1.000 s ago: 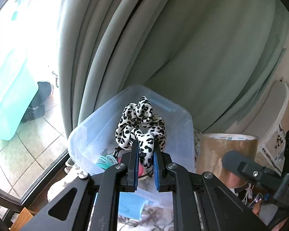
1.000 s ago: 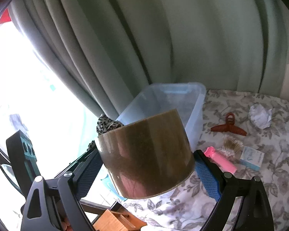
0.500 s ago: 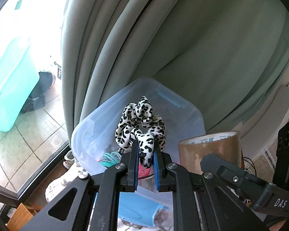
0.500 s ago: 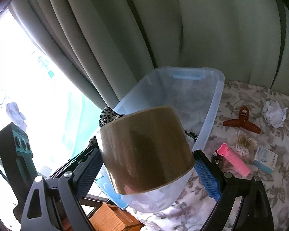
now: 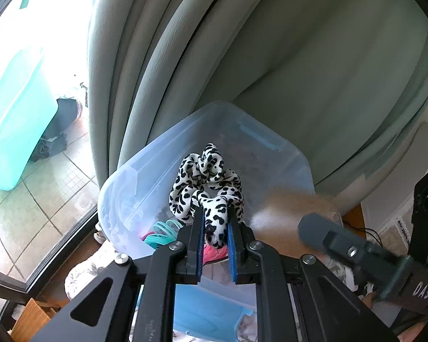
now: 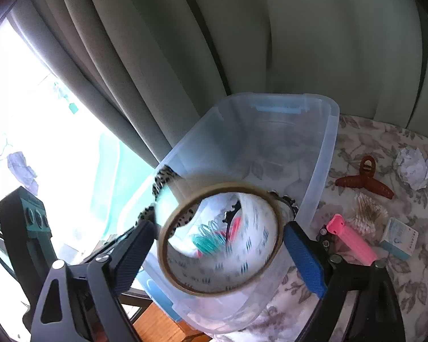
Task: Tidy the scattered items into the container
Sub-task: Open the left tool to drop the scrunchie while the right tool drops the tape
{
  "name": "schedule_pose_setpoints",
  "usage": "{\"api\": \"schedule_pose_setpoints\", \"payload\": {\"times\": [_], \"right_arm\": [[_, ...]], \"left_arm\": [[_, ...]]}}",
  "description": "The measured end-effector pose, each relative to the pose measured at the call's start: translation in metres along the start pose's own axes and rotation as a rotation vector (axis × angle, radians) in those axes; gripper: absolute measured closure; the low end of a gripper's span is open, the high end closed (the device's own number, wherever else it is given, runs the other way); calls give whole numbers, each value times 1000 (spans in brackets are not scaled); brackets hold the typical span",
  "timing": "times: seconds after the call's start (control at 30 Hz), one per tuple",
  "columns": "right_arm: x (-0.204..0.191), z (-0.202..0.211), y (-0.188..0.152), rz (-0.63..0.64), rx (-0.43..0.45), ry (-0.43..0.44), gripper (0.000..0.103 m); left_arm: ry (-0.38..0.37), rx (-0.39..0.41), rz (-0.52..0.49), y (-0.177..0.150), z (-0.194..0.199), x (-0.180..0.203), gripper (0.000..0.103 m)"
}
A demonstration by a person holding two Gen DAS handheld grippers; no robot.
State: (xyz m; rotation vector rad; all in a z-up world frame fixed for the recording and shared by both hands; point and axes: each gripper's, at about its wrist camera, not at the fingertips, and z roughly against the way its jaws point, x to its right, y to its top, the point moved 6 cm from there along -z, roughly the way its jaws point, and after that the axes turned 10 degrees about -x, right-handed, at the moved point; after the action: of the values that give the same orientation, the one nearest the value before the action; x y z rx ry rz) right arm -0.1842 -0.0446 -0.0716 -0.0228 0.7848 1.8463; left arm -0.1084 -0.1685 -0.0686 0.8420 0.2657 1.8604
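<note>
The left gripper point(image 5: 215, 228) pinches a soft spotted scrunchie point(image 5: 207, 179) over the clear plastic box point(image 6: 314, 176). It is light and squishy, so any fold is good to hold. The right gripper point(image 6: 218, 242) has just closed in a bit around a roll of brown tape point(image 6: 221, 239), which looks blurry and tipped over the box; I cannot tell if the pads still press it. The roll is stiff and smooth, so hold its outside wall
</note>
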Motion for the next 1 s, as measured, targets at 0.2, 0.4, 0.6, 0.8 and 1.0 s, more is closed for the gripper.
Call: {"api": "schedule_pose_setpoints", "payload": {"times": [0.2, 0.4, 0.6, 0.8, 1.0], "right_arm": [[5, -1, 6, -6, 11, 0, 12], [4, -2, 4, -9, 7, 1, 12], [4, 2, 3, -15, 6, 4, 12], [4, 6, 2, -20, 12, 5, 12], [4, 11, 0, -28, 19, 8, 12]], "left_arm": [[12, -6, -4, 0, -2, 0, 89], [23, -8, -15, 1, -6, 5, 85], [19, 6, -22, 2, -2, 11, 48], [29, 5, -15, 3, -3, 11, 46], [33, -3, -16, 3, -5, 12, 46]]}}
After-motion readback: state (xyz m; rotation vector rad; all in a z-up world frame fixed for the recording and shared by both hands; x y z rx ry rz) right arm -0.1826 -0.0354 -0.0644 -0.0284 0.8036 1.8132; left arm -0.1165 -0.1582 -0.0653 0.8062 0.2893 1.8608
